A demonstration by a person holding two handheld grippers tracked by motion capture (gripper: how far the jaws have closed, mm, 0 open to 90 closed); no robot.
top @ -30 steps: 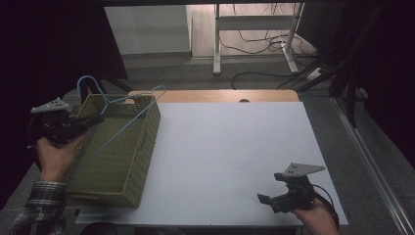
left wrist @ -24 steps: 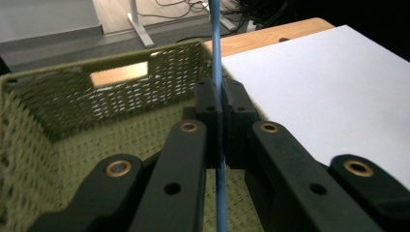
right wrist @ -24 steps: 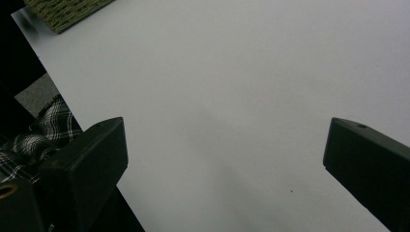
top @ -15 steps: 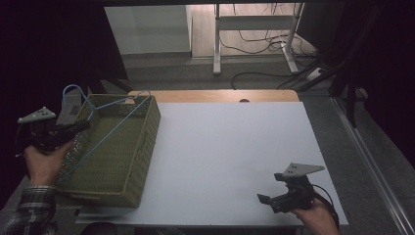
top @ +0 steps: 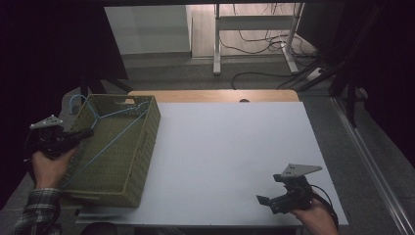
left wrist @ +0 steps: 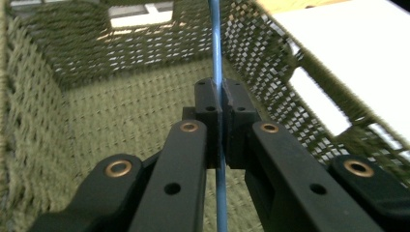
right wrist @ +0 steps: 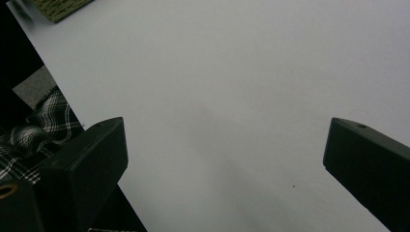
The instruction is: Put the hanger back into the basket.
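A light blue wire hanger (top: 115, 126) lies tilted across the olive woven basket (top: 142, 161) at the table's left side, its hook (top: 74, 100) poking over the basket's far left corner. My left gripper (top: 84, 132) is at the basket's left rim, shut on the hanger. In the left gripper view the blue wire (left wrist: 216, 43) runs straight through the pinched jaws of the left gripper (left wrist: 222, 104), above the basket's floor (left wrist: 121, 116). My right gripper (top: 264, 199) rests near the table's front right, open and holding nothing; in the right gripper view its jaws stand wide over bare white tabletop (right wrist: 232, 87).
The white tabletop (top: 235, 152) stretches from the basket to the right edge. A wooden strip (top: 215, 96) borders the far edge. Beyond are a desk frame (top: 254, 39) and cables (top: 274, 73) on the floor. A plaid sleeve (right wrist: 29, 140) shows beside the right gripper's jaw.
My left gripper has moved leftward and down with the hanger, lowering it from above the basket into it. The right gripper has not moved.
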